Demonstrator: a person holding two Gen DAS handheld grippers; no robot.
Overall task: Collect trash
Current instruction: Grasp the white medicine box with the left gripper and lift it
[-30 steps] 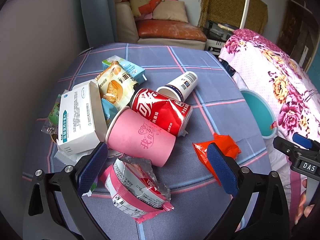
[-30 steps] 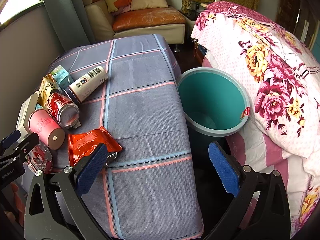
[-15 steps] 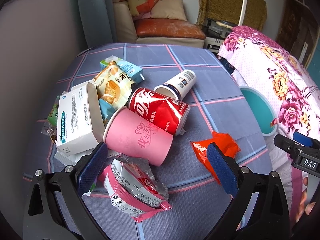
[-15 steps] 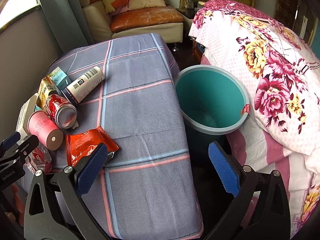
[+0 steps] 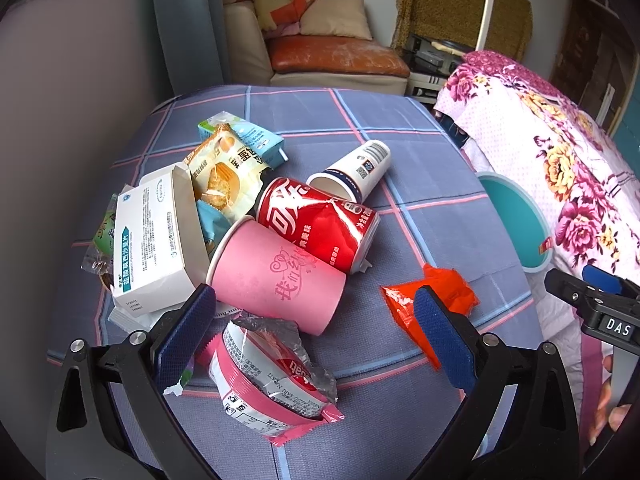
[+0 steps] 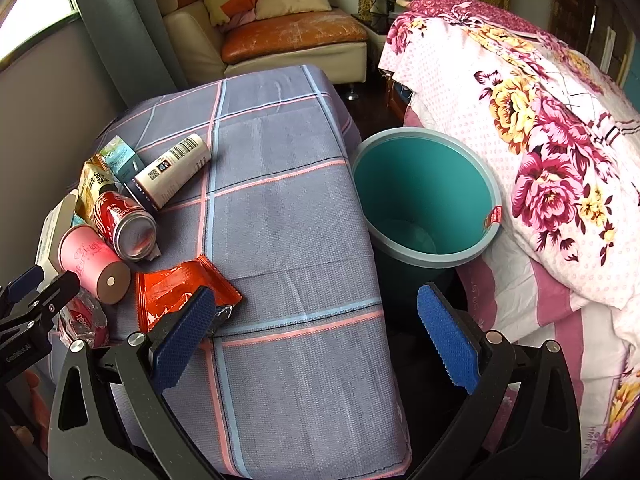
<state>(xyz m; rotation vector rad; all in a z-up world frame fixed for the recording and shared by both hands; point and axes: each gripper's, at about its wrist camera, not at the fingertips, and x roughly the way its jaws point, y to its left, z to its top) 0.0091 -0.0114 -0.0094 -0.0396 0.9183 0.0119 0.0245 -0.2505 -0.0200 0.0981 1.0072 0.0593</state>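
Trash lies piled on the checked tablecloth (image 5: 420, 168): a pink paper cup (image 5: 280, 276) on its side, a dented red cola can (image 5: 320, 224), a white paper cup (image 5: 356, 172), a white medicine box (image 5: 148, 236), a yellow snack bag (image 5: 224, 176), a pink torn wrapper (image 5: 272, 384) and an orange wrapper (image 5: 432, 296). My left gripper (image 5: 312, 336) hangs open just above the pink wrapper. My right gripper (image 6: 312, 332) is open above the table's near edge, with the orange wrapper (image 6: 180, 292) by its left finger. A teal bin (image 6: 424, 196) stands beside the table.
A bed with a floral quilt (image 6: 540, 152) presses against the bin on the right. A sofa with cushions (image 6: 280, 28) sits beyond the table. A grey wall and curtain (image 5: 184, 24) close off the left side. Bare cloth (image 6: 288, 216) lies between the trash pile and the bin.
Both views have drifted slightly back and up; the pile sits a little lower and farther in frame. No object moved and both grippers stayed open.
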